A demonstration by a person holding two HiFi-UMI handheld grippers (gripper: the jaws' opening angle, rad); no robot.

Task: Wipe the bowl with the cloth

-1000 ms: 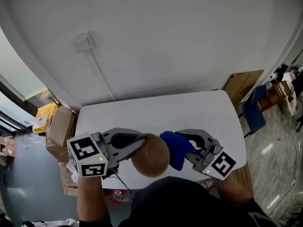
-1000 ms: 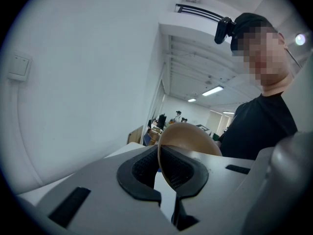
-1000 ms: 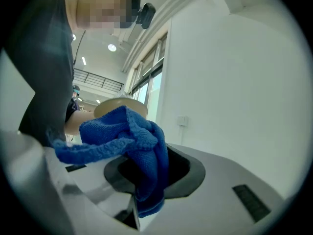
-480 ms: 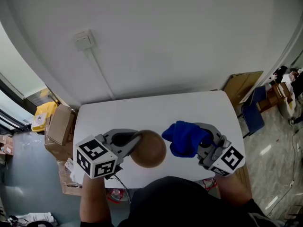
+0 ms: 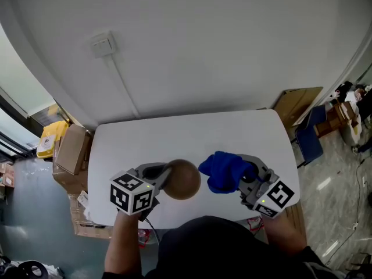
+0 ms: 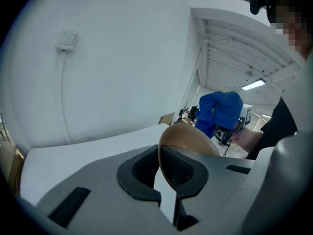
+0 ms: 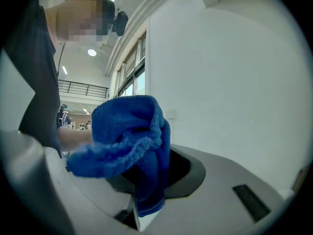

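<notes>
A brown bowl [image 5: 182, 179] is held up above the white table [image 5: 192, 135], its rim pinched between the jaws of my left gripper [image 5: 167, 173]. In the left gripper view the bowl [image 6: 188, 142] rises edge-on from the closed jaws of that left gripper [image 6: 165, 166], tilted to the right. My right gripper [image 5: 249, 178] is shut on a bunched blue cloth [image 5: 223, 170], which hangs just right of the bowl with a small gap. In the right gripper view the cloth [image 7: 129, 141] fills the jaws of the right gripper [image 7: 146, 190] and drapes to the left.
The white wall [image 5: 192, 51] rises behind the table, with a socket box [image 5: 102, 44] and cable. Cardboard boxes [image 5: 72, 150] stand on the floor at the left, a flat carton [image 5: 296, 106] leans at the right. My own dark-clothed body [image 5: 215, 249] is close to the table's near edge.
The cloth has come away from the bowl and moved right and up. My left gripper has turned and drawn nearer, the bowl shifting slightly back. Both grips are unchanged.
</notes>
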